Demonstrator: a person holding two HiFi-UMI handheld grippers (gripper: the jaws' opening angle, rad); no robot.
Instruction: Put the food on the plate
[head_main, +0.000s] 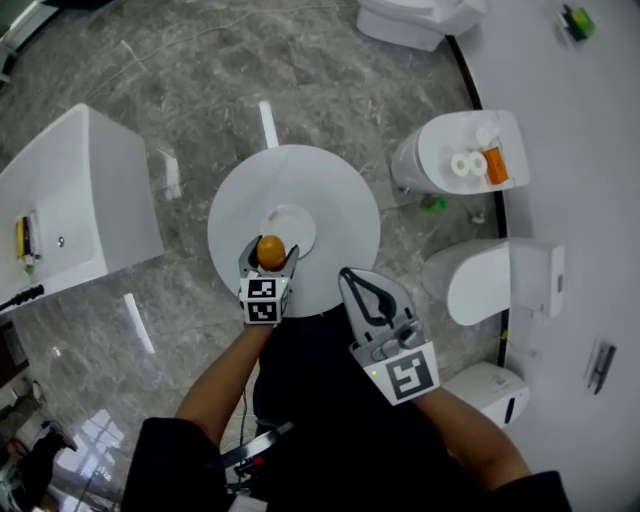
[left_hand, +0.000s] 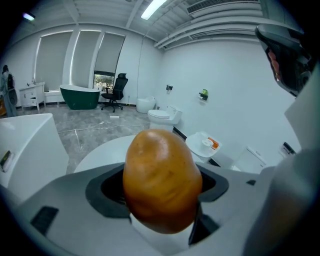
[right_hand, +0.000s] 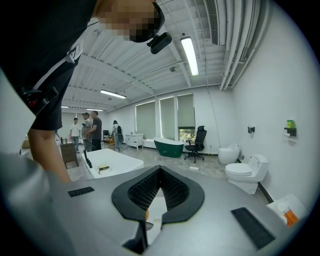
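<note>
An orange-brown, potato-like food (head_main: 270, 250) sits between the jaws of my left gripper (head_main: 268, 256), which is shut on it. It hangs over the near edge of a small white plate (head_main: 296, 222) in the middle of the round white table (head_main: 340, 190). In the left gripper view the food (left_hand: 161, 177) fills the gap between the jaws of the left gripper (left_hand: 161, 200). My right gripper (head_main: 352, 280) hovers at the table's near right edge, shut and empty. The right gripper view shows the right gripper (right_hand: 159, 172) with its black pads pressed together.
A white basin unit (head_main: 70, 200) stands to the left of the table. Two toilets (head_main: 465, 160) (head_main: 500, 280) line the wall at right, one with an orange item (head_main: 495, 165) on its lid. Several people (right_hand: 90, 131) stand far off by a counter.
</note>
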